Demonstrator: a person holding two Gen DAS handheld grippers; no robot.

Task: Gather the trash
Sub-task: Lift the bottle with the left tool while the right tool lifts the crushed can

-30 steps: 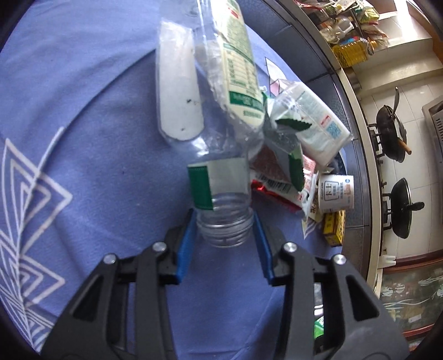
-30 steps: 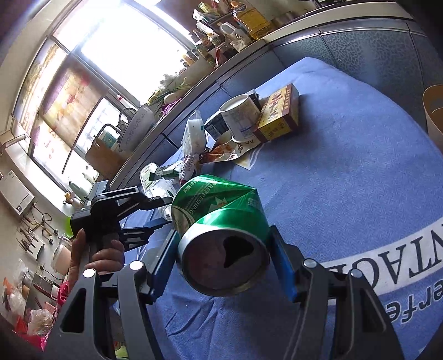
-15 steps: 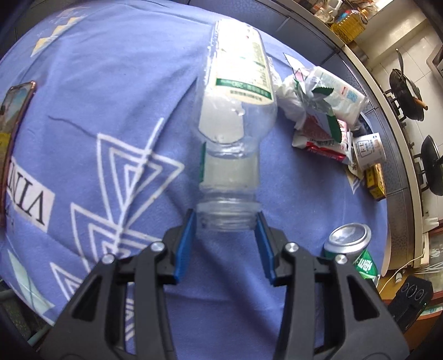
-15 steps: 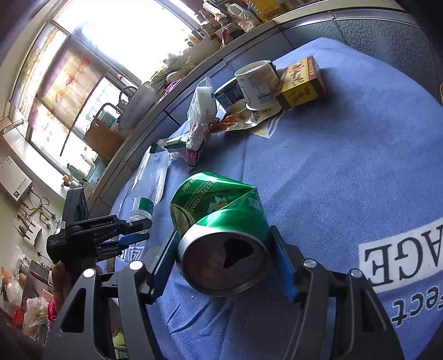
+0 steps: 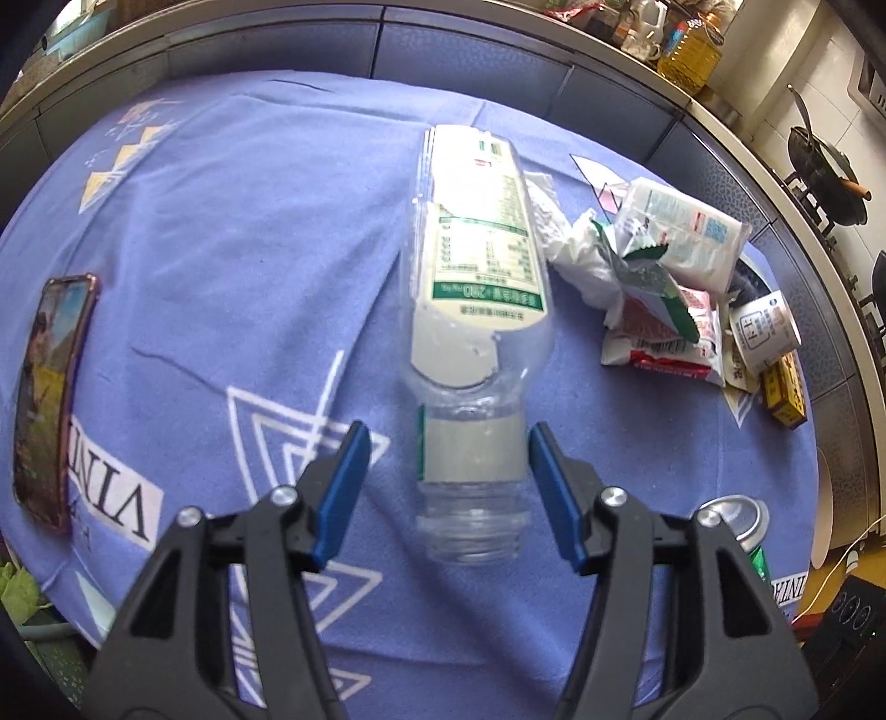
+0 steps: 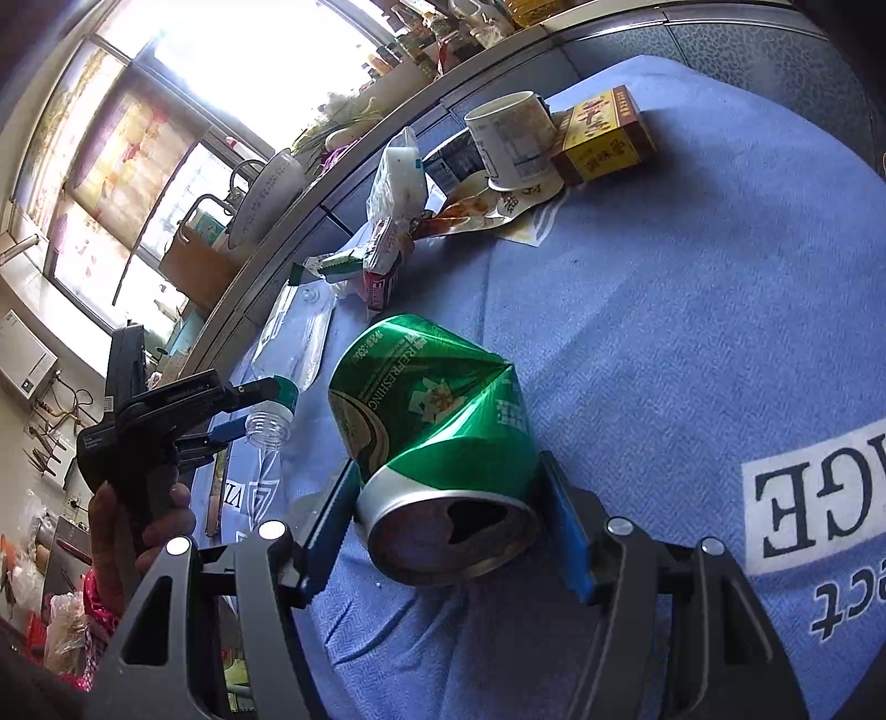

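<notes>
A clear plastic bottle with a white and green label lies lengthwise on the blue tablecloth, neck toward me. My left gripper straddles the neck; its jaws are opening and the blue pads stand off the plastic. In the right wrist view, the left gripper is at the bottle's mouth, held by a hand. My right gripper is shut on a dented green can, open end facing the camera. That can also shows at the lower right of the left wrist view.
A heap of wrappers, a paper cup and a yellow box sits at the table's right side. A phone lies near the left edge. A grey counter rim curves behind the table.
The left jaws have spread and let go of the bottle's neck. The left gripper has risen and rolled, so more of the table shows. The right gripper still holds the can.
</notes>
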